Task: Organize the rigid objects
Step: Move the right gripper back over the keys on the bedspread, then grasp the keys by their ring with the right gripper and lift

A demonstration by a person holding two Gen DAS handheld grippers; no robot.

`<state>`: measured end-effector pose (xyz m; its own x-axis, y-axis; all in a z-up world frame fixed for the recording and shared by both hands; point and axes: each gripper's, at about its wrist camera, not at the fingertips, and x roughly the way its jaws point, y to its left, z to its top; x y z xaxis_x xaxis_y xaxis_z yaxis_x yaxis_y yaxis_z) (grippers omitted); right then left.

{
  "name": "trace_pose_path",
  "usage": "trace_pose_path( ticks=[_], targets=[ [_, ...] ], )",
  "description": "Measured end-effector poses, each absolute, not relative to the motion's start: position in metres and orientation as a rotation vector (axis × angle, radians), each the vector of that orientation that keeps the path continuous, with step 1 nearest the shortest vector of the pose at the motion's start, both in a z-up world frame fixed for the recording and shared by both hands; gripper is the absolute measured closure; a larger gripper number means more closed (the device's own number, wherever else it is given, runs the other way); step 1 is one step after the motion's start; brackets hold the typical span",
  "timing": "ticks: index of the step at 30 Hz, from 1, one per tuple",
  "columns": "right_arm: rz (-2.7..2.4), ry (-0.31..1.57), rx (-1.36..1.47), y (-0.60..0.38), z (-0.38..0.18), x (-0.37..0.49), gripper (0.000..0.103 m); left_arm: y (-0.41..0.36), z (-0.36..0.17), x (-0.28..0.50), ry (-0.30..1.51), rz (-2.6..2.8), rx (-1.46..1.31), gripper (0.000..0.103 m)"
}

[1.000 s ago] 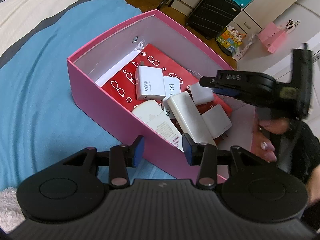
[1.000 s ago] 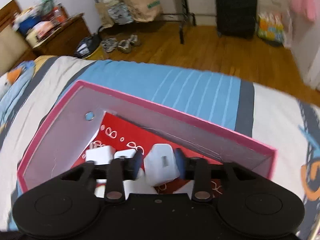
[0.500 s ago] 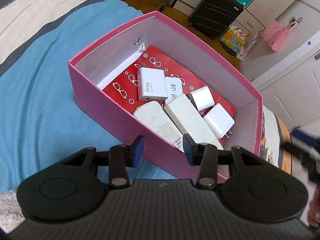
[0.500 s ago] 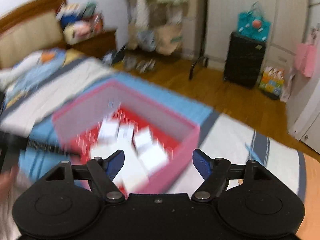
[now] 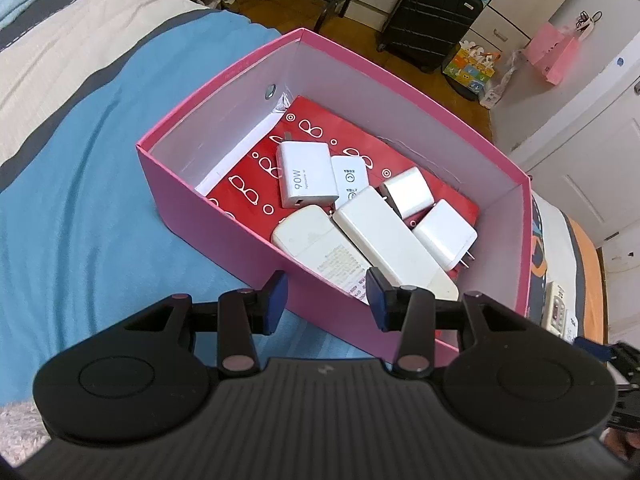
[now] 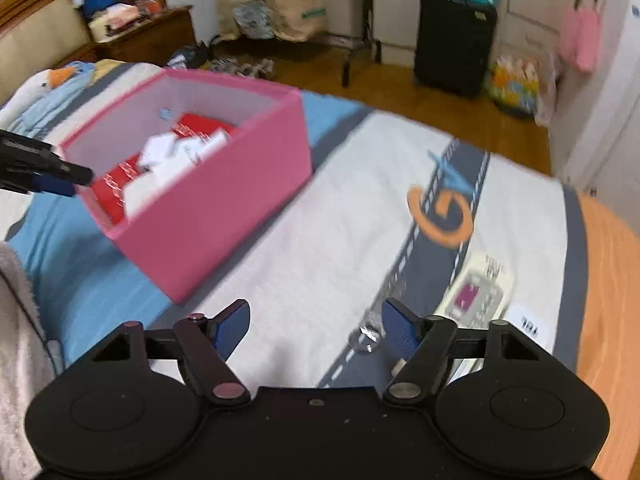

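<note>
the pink box (image 5: 224, 216) is sitting on the bed (image 5: 80, 200), already holding six white chargers and power banks (the 90w charger (image 5: 306, 174) among them) on a red sheet. still lying out on the bed, to the right of the box, are a flat packet (image 6: 478, 292) and a small clear piece (image 6: 366, 336), so sorting looks mostly done. the right tool (image 6: 316, 330) is hovering near them, its jaws having just been opening, with nothing between. the left tool (image 5: 326, 300) is staying by the near wall, narrowly parted and empty.
</note>
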<state>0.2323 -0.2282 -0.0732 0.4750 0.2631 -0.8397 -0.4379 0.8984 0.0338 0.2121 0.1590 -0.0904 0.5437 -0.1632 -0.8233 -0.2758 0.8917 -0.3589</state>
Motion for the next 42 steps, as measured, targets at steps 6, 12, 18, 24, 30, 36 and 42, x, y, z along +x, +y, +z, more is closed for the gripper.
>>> trace_pose_path(
  ticks=[6,12,18,24,30,36,42],
  targets=[
    [0.347,1.032,-0.146,-0.241,-0.114,0.255,0.042,0.159,-0.092,0.211,0.997,0.076,-0.49,0.062],
    [0.255,1.068,-0.188,-0.24,-0.147,0.269,0.052,0.159,-0.093,0.211,0.995,0.074,-0.499,0.062],
    [0.24,1.023,-0.234,-0.23,-0.144,0.263,0.069,0.157,-0.093,0.21,0.991,0.08,-0.493,0.062],
    [0.205,0.937,-0.296,-0.218,-0.135,0.249,0.074,0.157,-0.093,0.209,0.99,0.08,-0.497,0.062],
    [0.224,0.887,-0.178,-0.219,-0.113,0.246,0.074,0.158,-0.093,0.209,0.988,0.079,-0.499,0.061],
    [0.24,0.838,-0.061,-0.224,-0.093,0.241,0.074,0.158,-0.093,0.21,0.986,0.078,-0.502,0.061],
    [0.263,0.78,0.061,-0.226,-0.07,0.231,0.074,0.154,-0.093,0.211,0.987,0.087,-0.464,0.061]
  ],
)
